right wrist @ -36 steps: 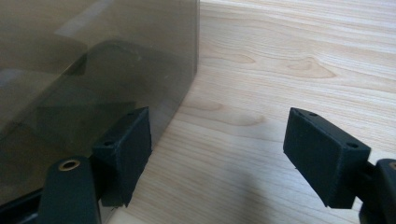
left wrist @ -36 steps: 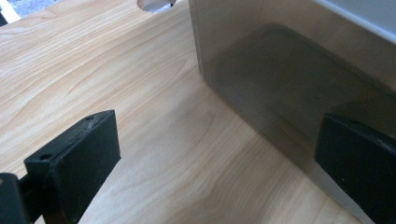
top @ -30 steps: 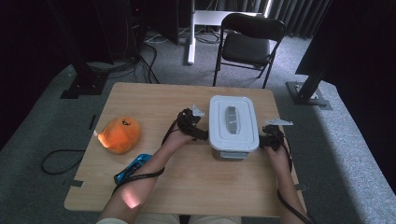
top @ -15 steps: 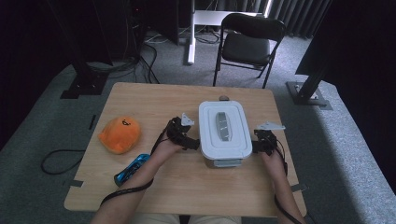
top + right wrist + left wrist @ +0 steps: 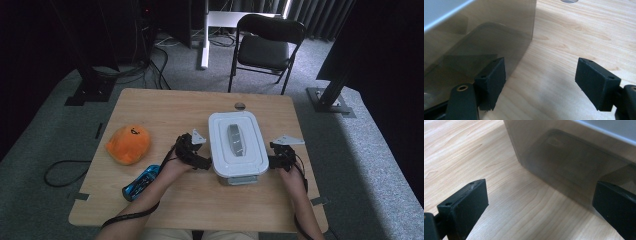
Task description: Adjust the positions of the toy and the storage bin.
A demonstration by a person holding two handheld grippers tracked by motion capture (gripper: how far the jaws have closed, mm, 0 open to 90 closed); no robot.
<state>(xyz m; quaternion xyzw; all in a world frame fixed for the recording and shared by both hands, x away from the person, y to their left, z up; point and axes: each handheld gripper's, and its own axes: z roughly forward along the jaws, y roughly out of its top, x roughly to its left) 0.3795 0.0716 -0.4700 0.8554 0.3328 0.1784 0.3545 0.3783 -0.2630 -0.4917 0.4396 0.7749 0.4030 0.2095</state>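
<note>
Counting one container [image 5: 237, 150], two grippers alongside.

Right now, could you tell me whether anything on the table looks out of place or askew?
Nothing stands out. The lidded container sits flat between the left gripper and right gripper, lid on, and nothing is spilled.

Setting: you work in a dim studio-like lab.
Evidence: black stands [image 5: 90, 75], floor cables [image 5: 155, 55], grey carpet [image 5: 45, 130], folding chair [image 5: 265, 45].
</note>
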